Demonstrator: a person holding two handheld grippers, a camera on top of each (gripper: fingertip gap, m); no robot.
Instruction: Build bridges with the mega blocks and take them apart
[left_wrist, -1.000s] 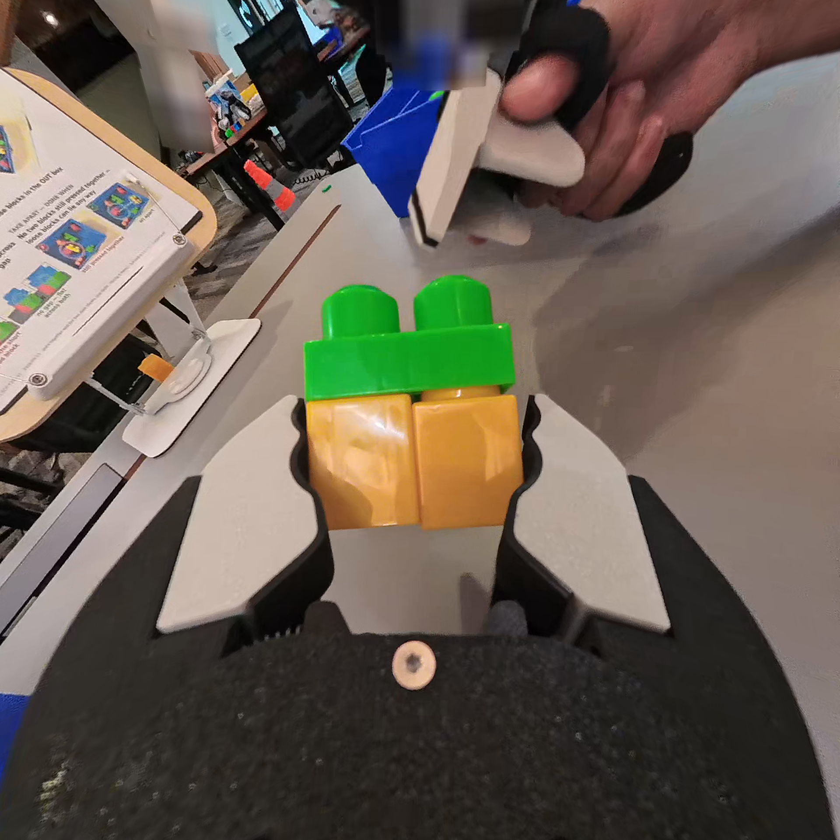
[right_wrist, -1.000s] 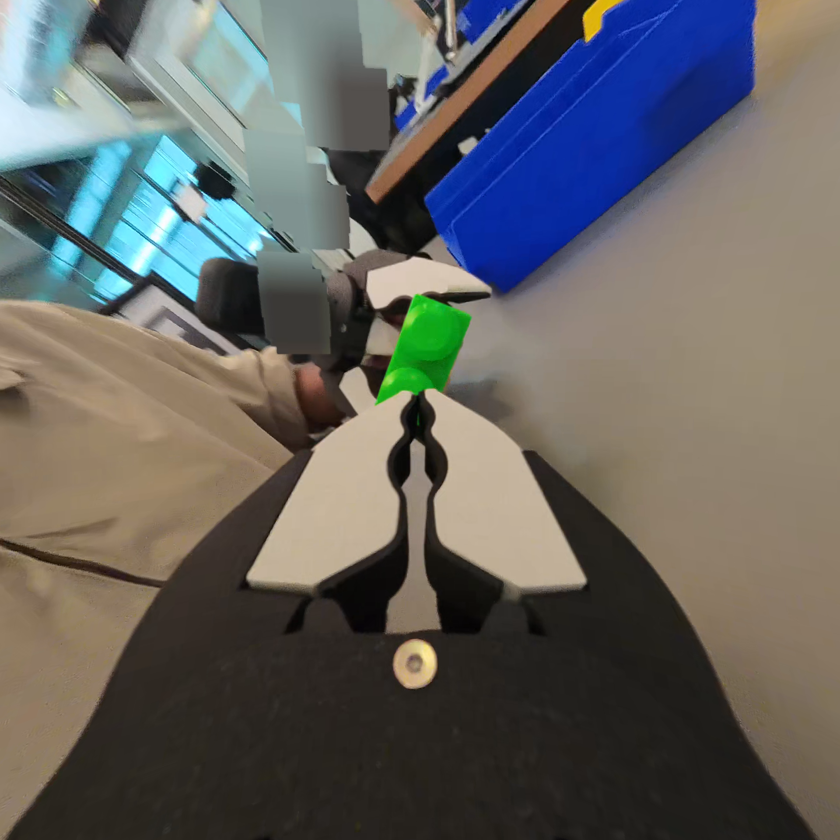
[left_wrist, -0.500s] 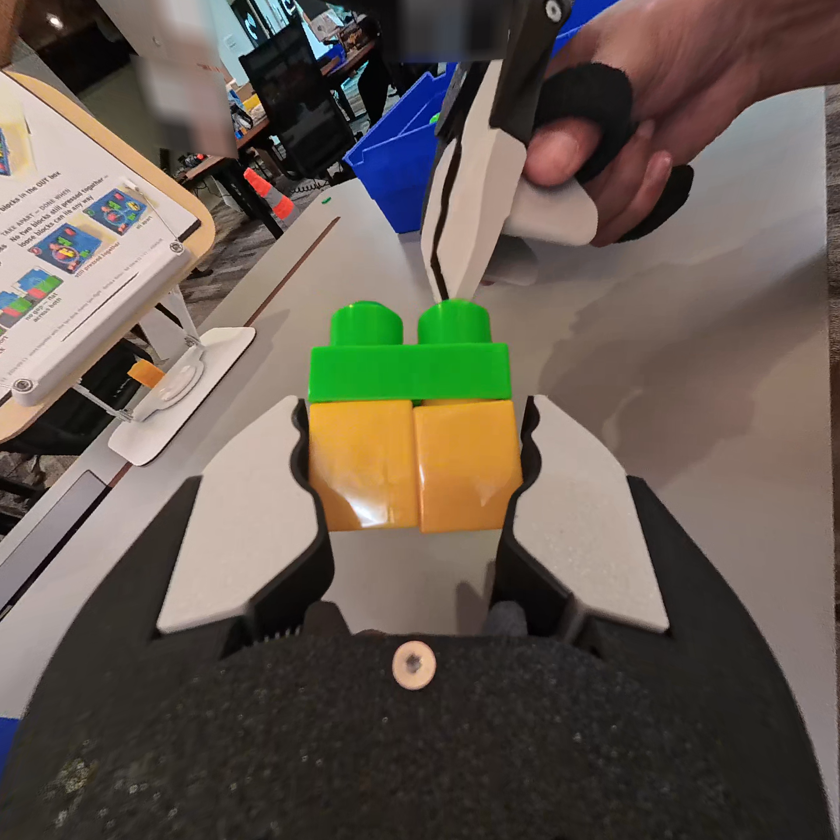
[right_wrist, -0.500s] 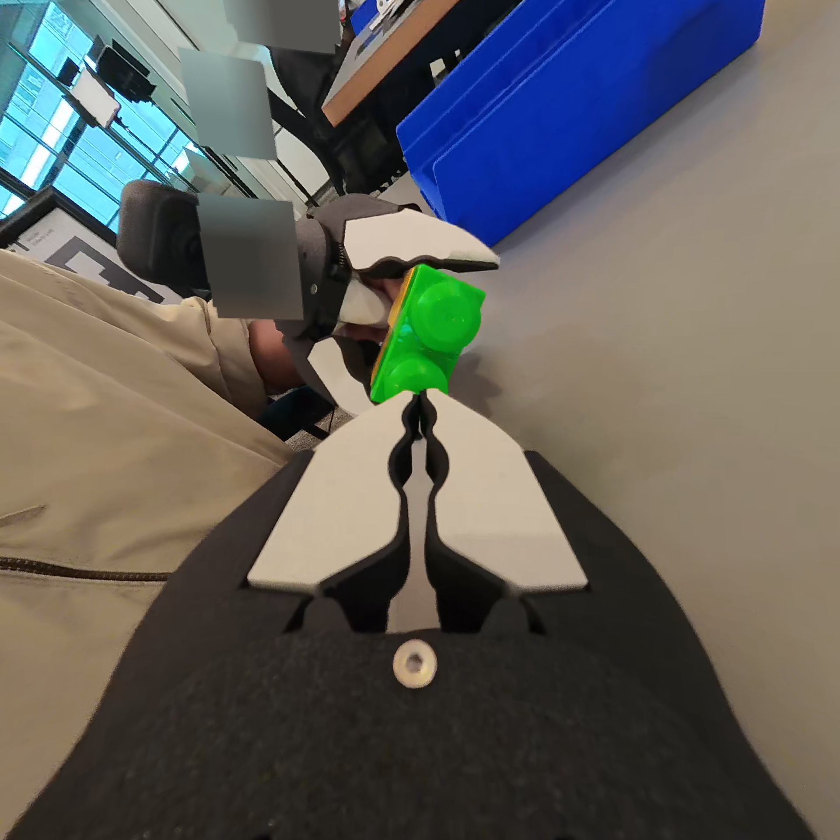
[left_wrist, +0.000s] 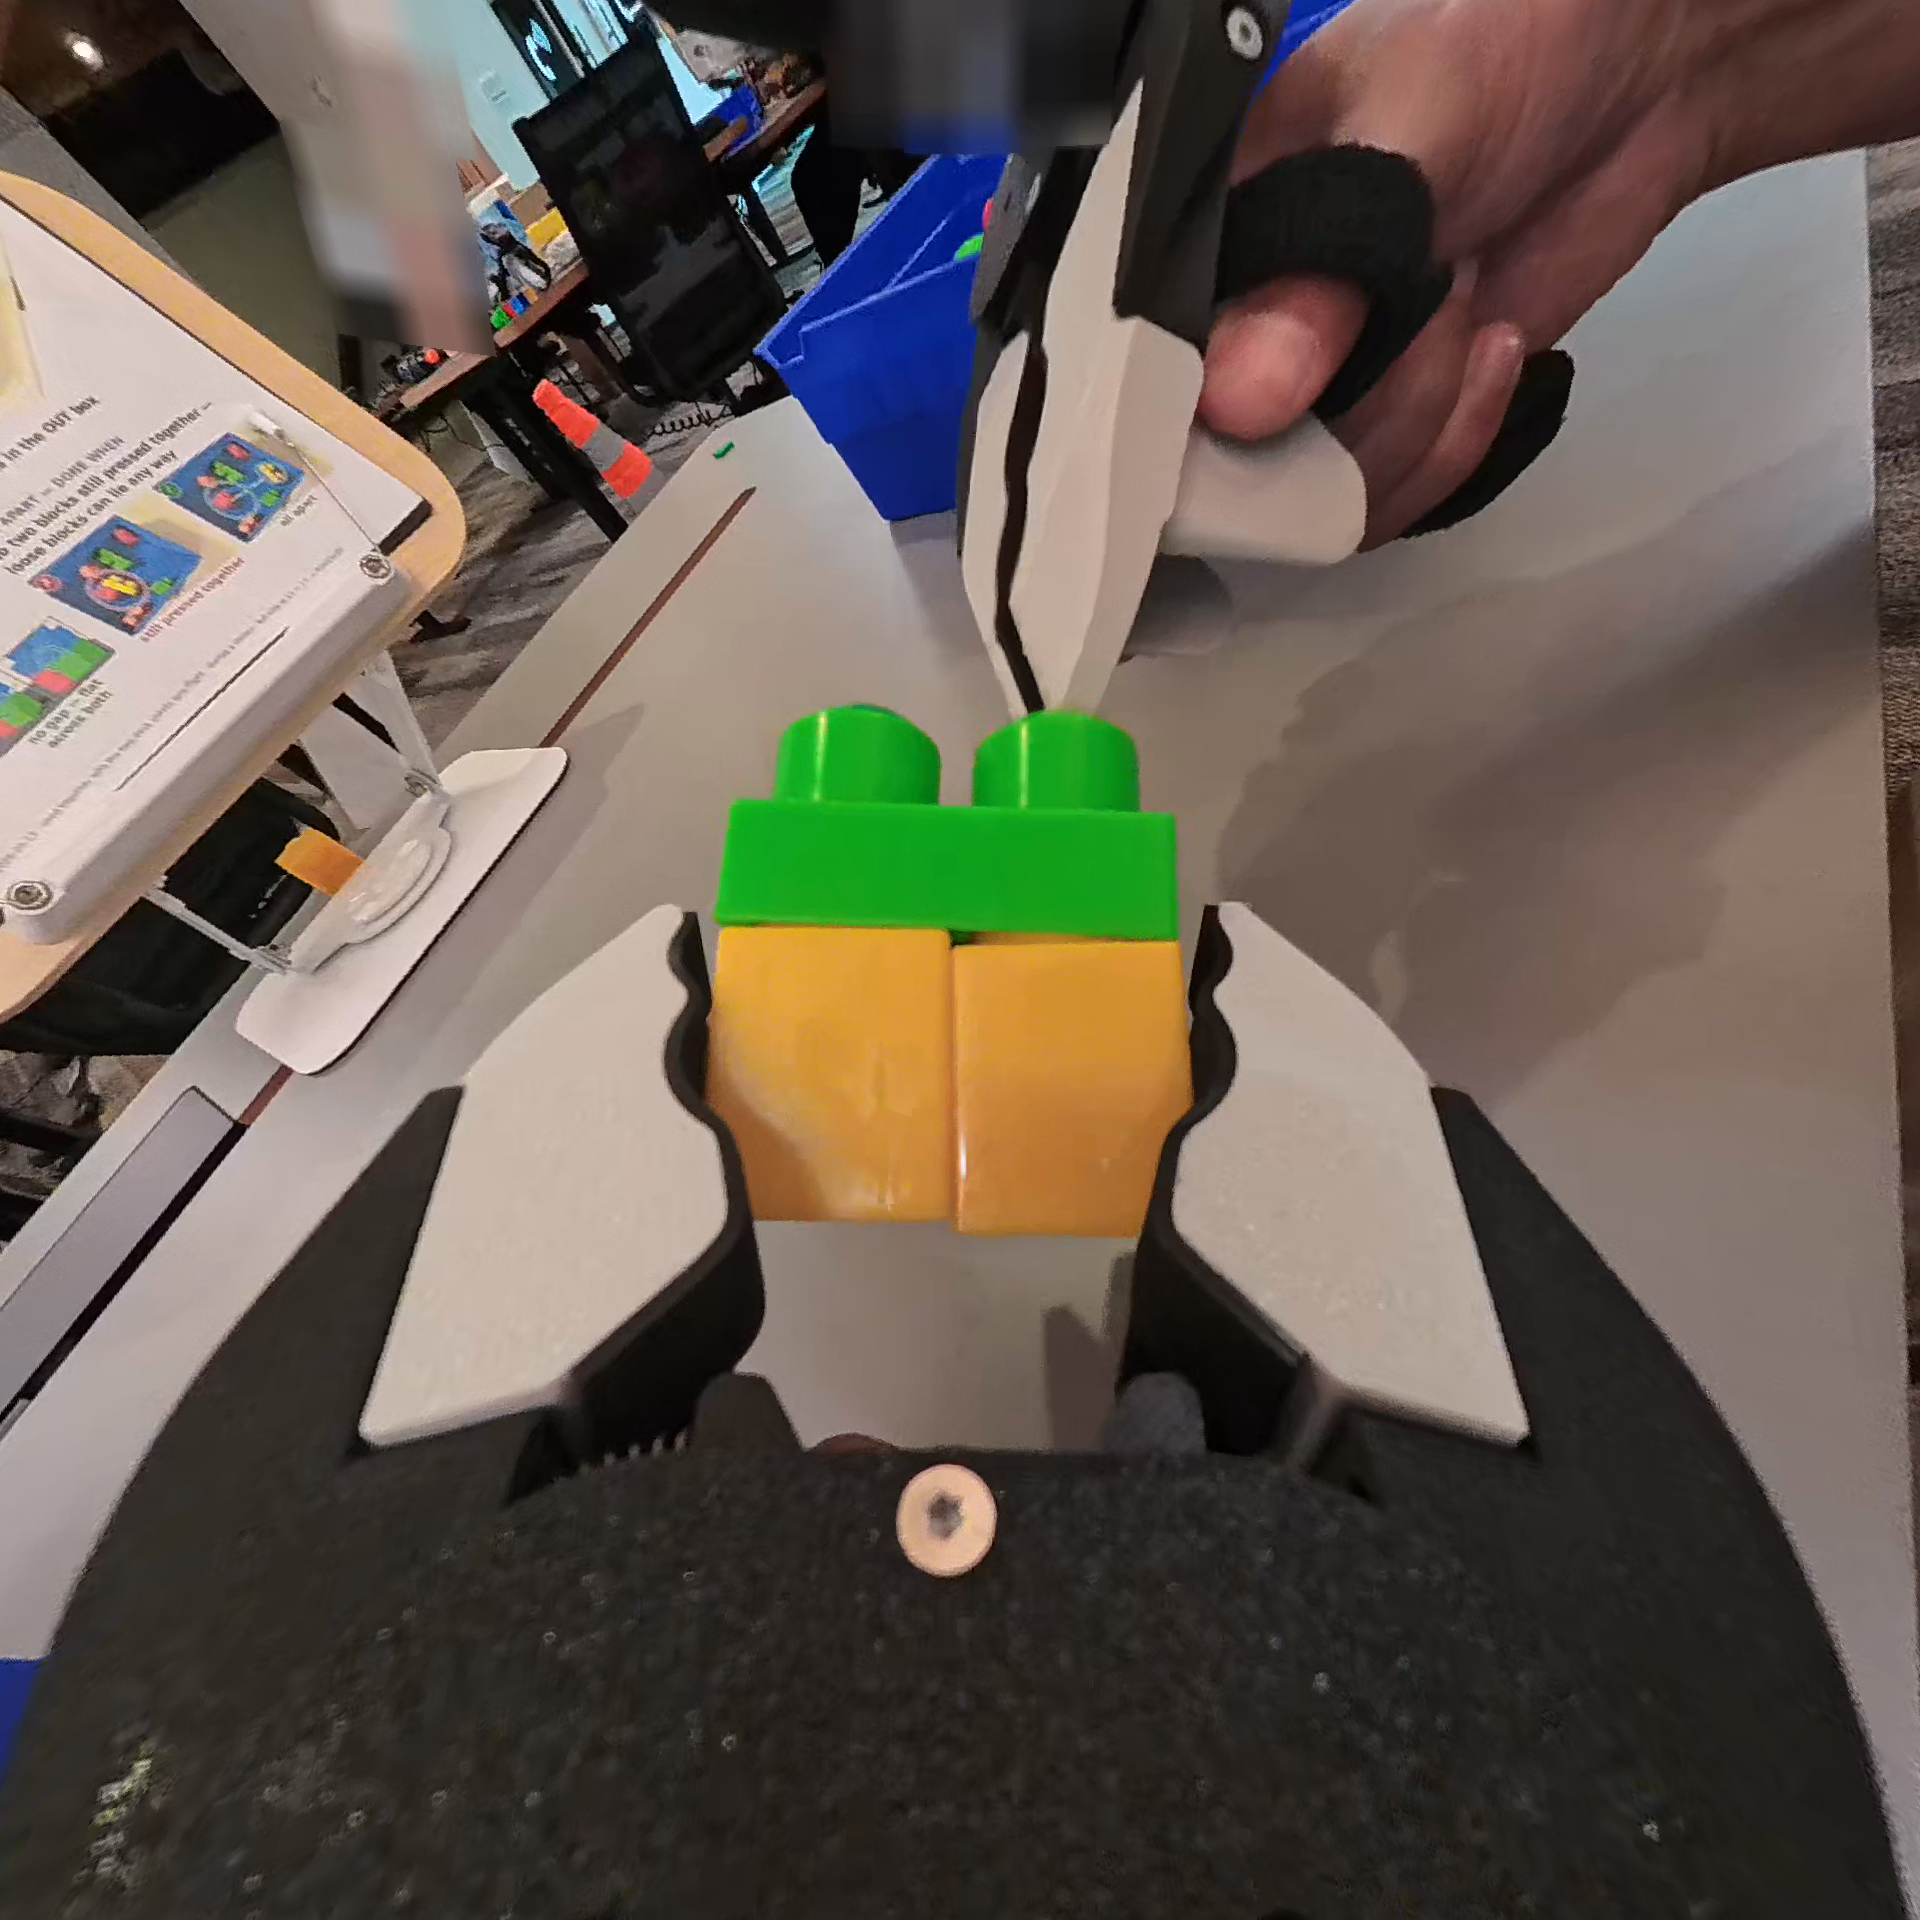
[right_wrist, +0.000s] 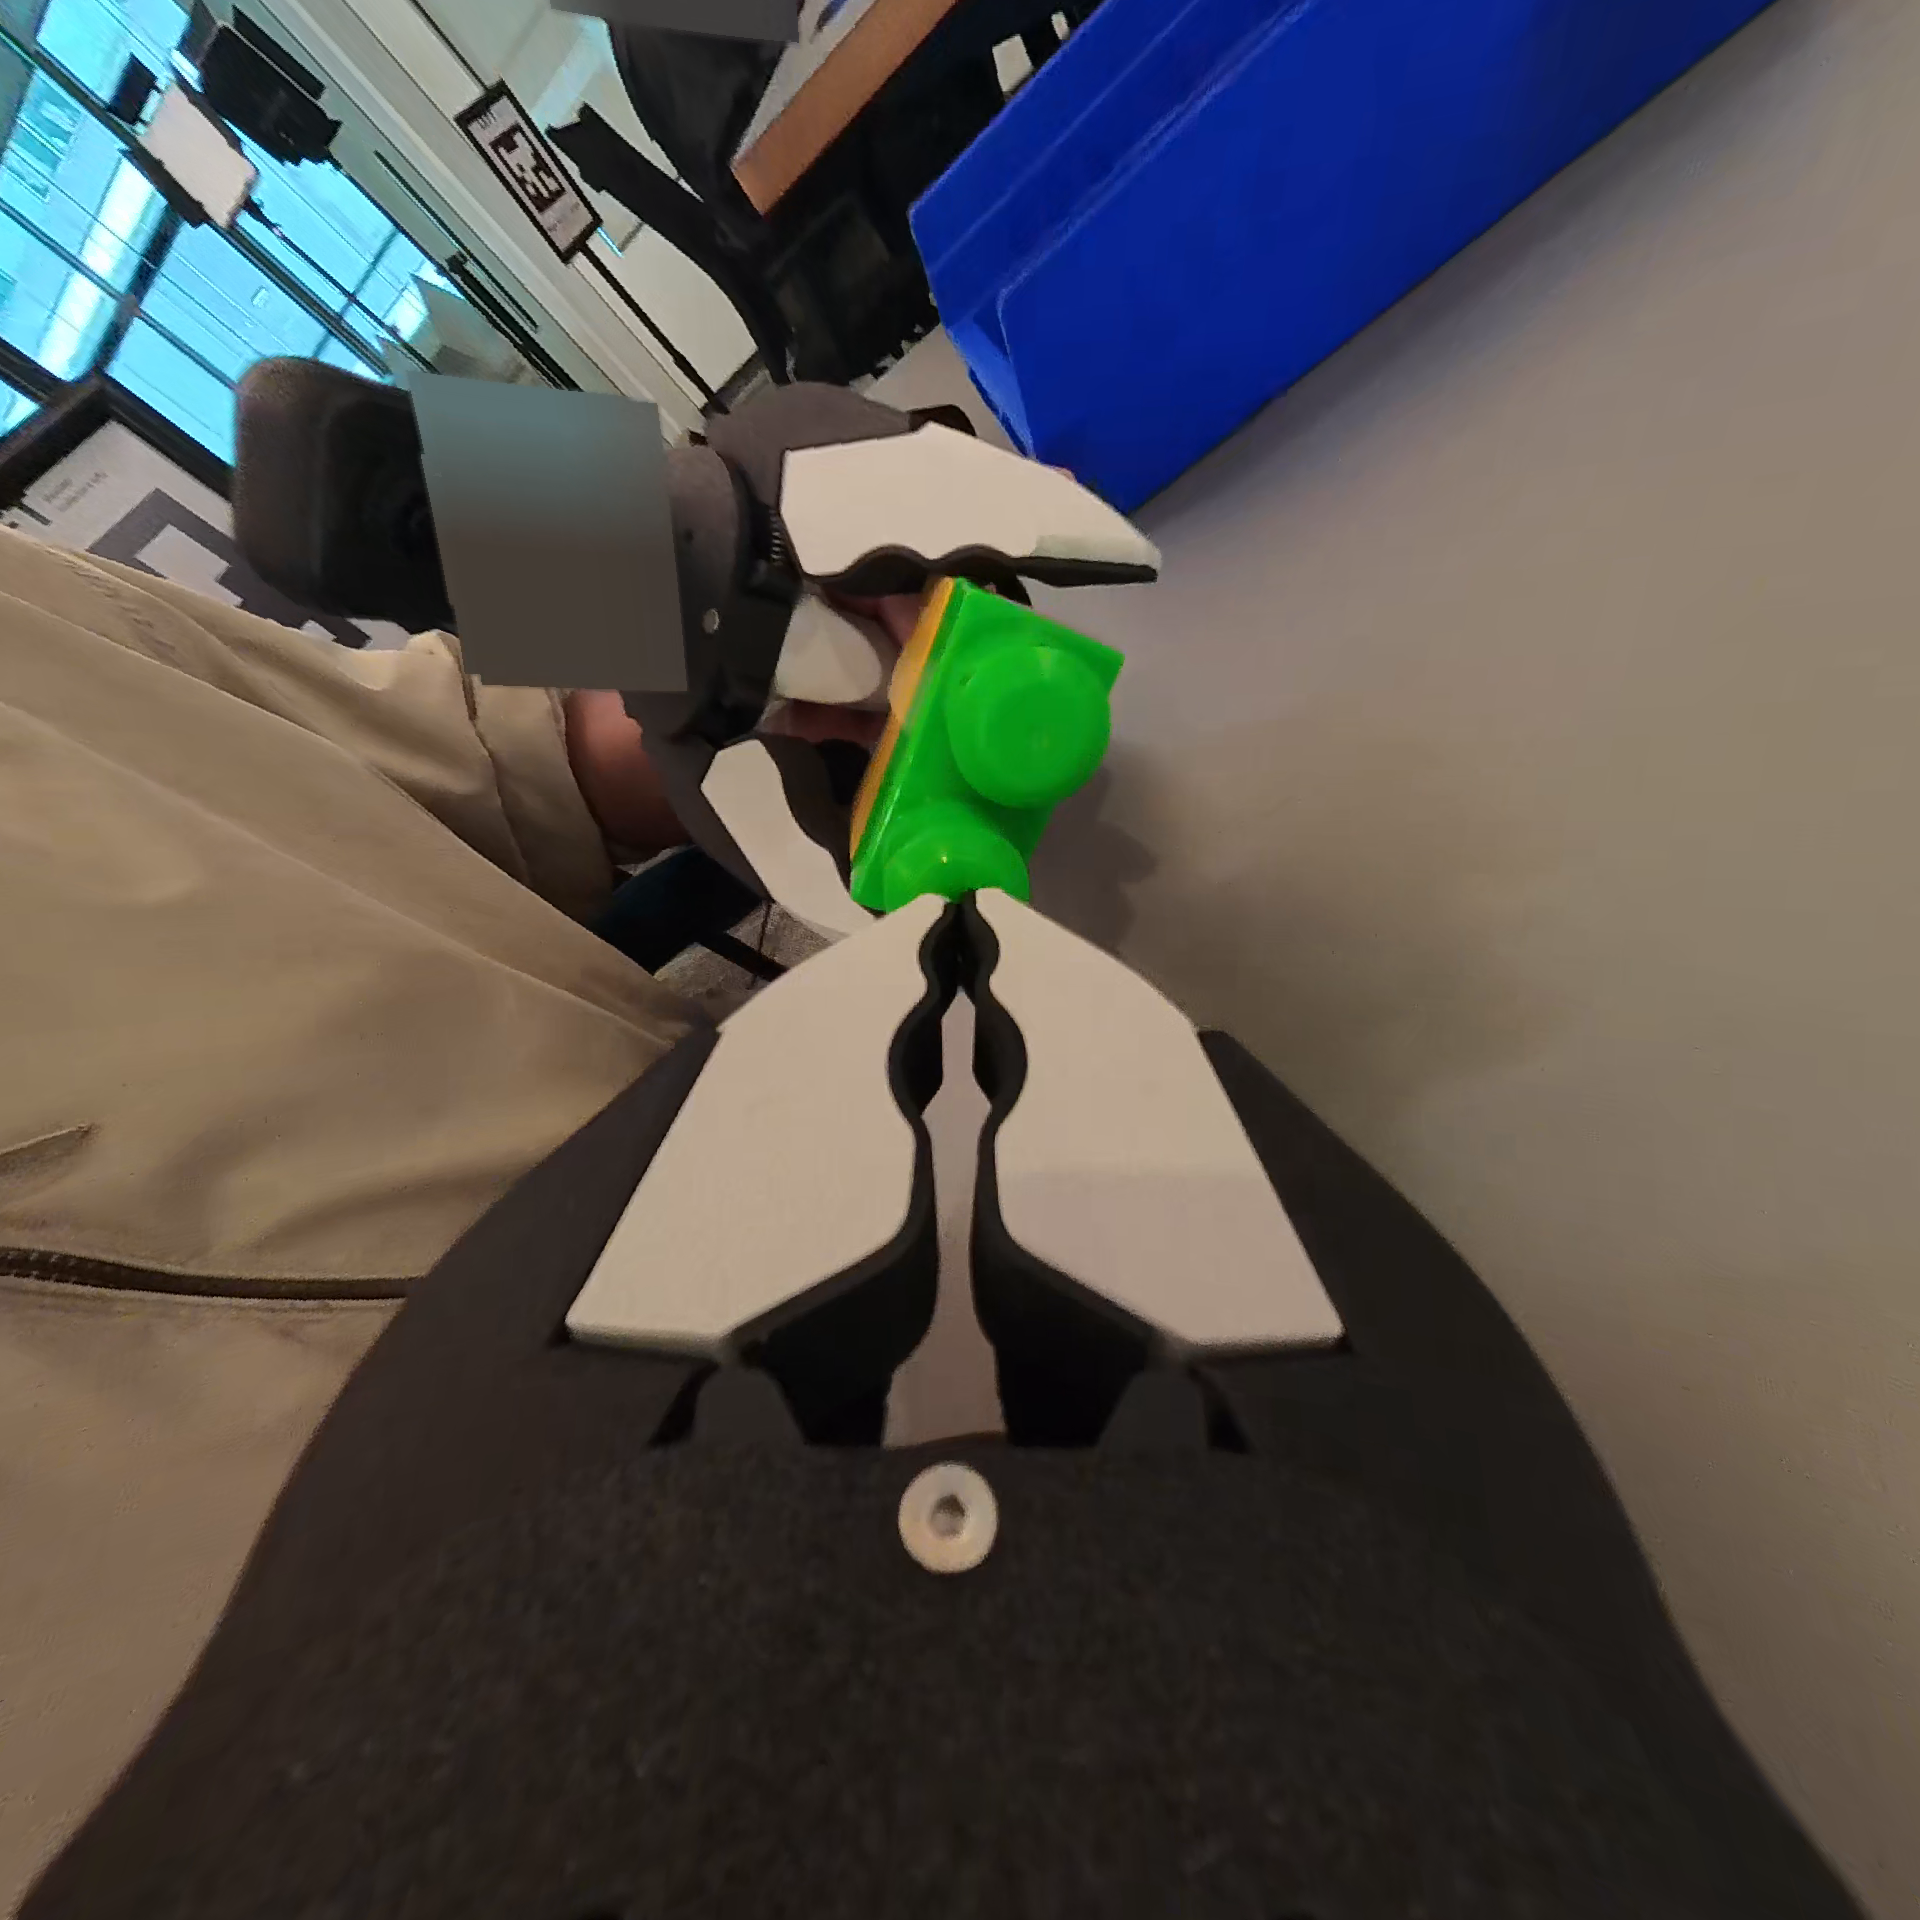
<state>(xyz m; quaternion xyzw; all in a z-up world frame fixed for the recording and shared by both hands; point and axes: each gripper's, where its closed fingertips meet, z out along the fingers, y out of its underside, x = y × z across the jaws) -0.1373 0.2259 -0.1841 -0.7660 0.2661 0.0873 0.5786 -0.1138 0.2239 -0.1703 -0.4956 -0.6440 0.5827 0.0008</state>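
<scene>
left gripper (left_wrist: 951, 1070) – fingers pinching two yellow blocks (left_wrist: 951, 1081) above the grey table (left_wrist: 1558, 935) | green block (left_wrist: 951, 868) on top | right gripper (right_wrist: 958, 914) – fingers pressed together, tips touching a green stud

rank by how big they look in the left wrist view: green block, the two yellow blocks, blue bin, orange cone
1. The two yellow blocks, alike in size, held between the left gripper jaws.
2. Green block, close behind.
3. Blue bin, partly hidden and farther off, so likely bigger in truth.
4. Orange cone.
</scene>
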